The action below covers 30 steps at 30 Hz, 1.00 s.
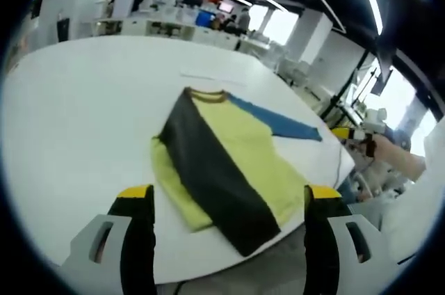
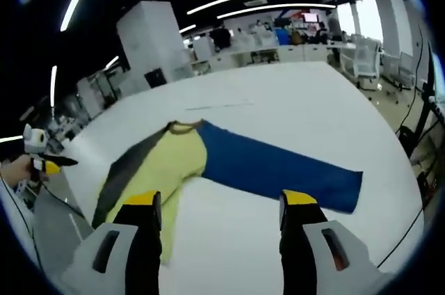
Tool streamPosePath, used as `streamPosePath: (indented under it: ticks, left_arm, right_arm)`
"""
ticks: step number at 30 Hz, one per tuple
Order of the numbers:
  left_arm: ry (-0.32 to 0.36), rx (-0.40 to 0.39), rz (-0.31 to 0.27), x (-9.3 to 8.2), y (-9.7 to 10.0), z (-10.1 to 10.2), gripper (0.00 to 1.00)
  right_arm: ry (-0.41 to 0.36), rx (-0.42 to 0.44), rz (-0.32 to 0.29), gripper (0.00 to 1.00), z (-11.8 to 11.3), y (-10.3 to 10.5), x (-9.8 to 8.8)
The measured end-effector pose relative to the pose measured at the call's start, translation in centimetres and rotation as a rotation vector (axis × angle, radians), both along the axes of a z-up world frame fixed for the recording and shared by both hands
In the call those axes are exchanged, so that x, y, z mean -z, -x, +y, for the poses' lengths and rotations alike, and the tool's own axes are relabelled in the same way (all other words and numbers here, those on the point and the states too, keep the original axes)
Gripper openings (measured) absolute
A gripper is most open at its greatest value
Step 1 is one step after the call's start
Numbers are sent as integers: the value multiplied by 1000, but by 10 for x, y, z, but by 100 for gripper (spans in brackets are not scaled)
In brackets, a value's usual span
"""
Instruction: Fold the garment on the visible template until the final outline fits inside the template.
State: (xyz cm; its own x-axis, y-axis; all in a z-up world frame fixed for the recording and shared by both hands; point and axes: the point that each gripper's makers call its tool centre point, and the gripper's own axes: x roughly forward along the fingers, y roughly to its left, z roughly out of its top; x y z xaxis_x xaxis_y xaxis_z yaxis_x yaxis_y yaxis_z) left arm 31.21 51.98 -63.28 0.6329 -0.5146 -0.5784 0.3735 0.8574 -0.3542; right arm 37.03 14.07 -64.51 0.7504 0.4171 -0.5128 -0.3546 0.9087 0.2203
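Lying flat, garment [image 1: 222, 163] alone on white table [image 1: 83, 121].

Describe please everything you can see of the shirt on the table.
The shirt is soft cloth with a yellow body and a brownish neckband. It lies flat on the white table. Its dark grey sleeve is folded diagonally across the body; its blue sleeve stretches out straight. Nothing grips it; both grippers hover open, short of it.

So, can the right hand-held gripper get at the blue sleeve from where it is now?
Probably yes. The right hand-held gripper is open and empty, and the blue sleeve lies flat and stretched out on the white table just ahead of its jaws, with nothing lying on it or between them.
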Motion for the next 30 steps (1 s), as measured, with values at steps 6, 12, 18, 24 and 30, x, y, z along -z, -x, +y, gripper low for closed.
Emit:
streamPosePath:
  ticks: [6, 12, 18, 24, 30]
  left_arm:
    - [2, 13, -7, -3, 2, 2, 85]
    - [4, 34, -2, -3, 8, 2, 87]
    - [3, 44, -7, -3, 15, 2, 87]
    - [-2, 52, -16, -6, 21, 4, 87]
    - [-11, 61, -34, -12, 25, 5, 87]
  right_arm:
    - [-15, 8, 2, 74, 3, 12, -2]
    - [-21, 4, -3, 78, 8, 23, -5]
    - [-31, -5, -11, 83, 13, 34, -8]
    - [-23, -37, -29, 91, 21, 43, -14]
    - [-35, -33, -44, 96, 26, 50, -20]
